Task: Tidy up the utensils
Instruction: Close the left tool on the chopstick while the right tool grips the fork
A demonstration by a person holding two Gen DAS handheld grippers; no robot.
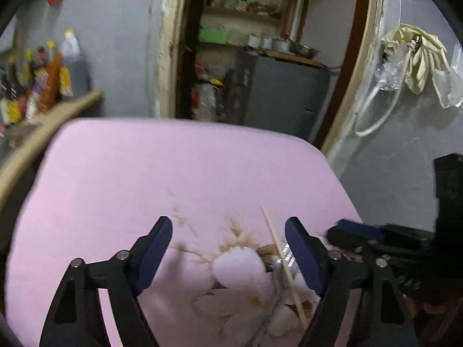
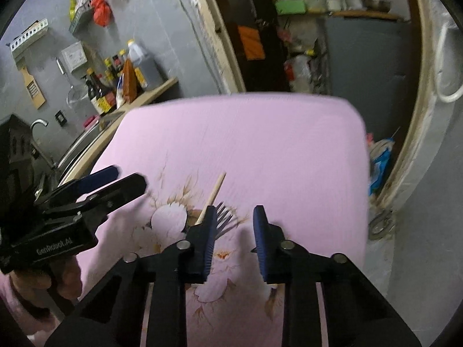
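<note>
Both tools, left (image 1: 228, 247) and right (image 2: 234, 232), released, empty. Fork (image 2: 224, 215) and chopstick (image 2: 212, 195) lie crossed on pink worktop (image 2: 260, 144), near centre. I judge both light, rigid, slippery; grip mid-handle.

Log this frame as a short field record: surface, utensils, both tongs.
surface: pink flowered cloth
utensils: wooden chopstick and metal fork, lying together on the cloth
left tongs: open, holding nothing, chopstick beside the right finger
right tongs: open, holding nothing, fork tines just ahead of the left finger
background: sauce bottles on a shelf
</note>
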